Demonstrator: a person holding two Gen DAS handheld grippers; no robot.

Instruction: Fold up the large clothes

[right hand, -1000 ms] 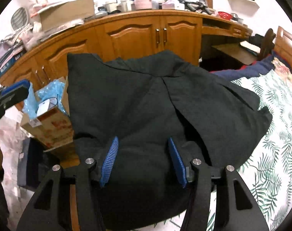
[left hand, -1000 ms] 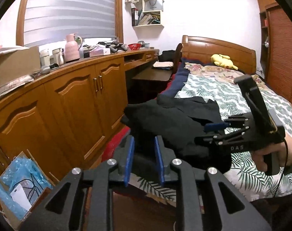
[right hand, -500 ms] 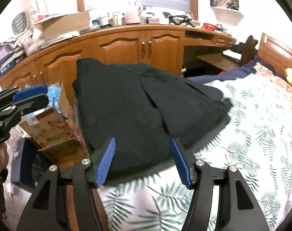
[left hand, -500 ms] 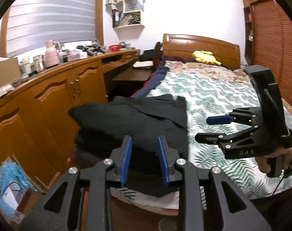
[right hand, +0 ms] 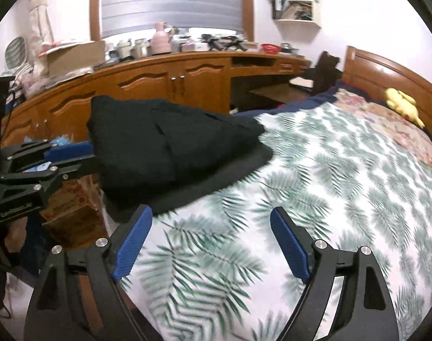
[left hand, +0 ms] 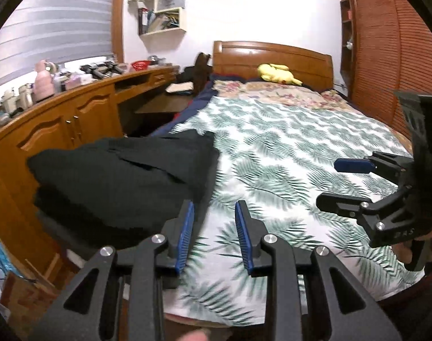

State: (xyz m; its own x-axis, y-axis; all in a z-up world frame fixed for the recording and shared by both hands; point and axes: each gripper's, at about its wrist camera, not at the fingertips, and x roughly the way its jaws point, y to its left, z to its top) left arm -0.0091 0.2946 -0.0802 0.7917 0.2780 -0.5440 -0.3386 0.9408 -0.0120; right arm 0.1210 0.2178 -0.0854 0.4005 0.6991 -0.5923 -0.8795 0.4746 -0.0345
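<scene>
A folded black garment (left hand: 116, 176) (right hand: 170, 147) lies in a thick pile on the near left corner of the leaf-patterned bed cover (left hand: 287, 156) (right hand: 329, 184), partly overhanging the edge. My left gripper (left hand: 214, 227) (right hand: 92, 153) hovers just right of the pile with a narrow gap and nothing between its blue pads. My right gripper (right hand: 213, 236) (left hand: 328, 183) hangs over bare bed cover, clear of the garment. Its jaws are opening wide with nothing between them. A hand holds its handle at the right edge of the left wrist view.
Wooden cabinets (left hand: 59, 130) (right hand: 159, 79) with a cluttered top run along the bed's left side. A cardboard box (right hand: 70, 199) and blue plastic sit on the floor below the garment. A yellow plush toy (left hand: 275, 74) (right hand: 400, 102) lies by the headboard. Louvred wardrobe doors (left hand: 386, 56) stand right.
Both grippers have pulled away to the right of the garment, which now rests on the bed corner. The right gripper's jaws have let it go and spread much wider.
</scene>
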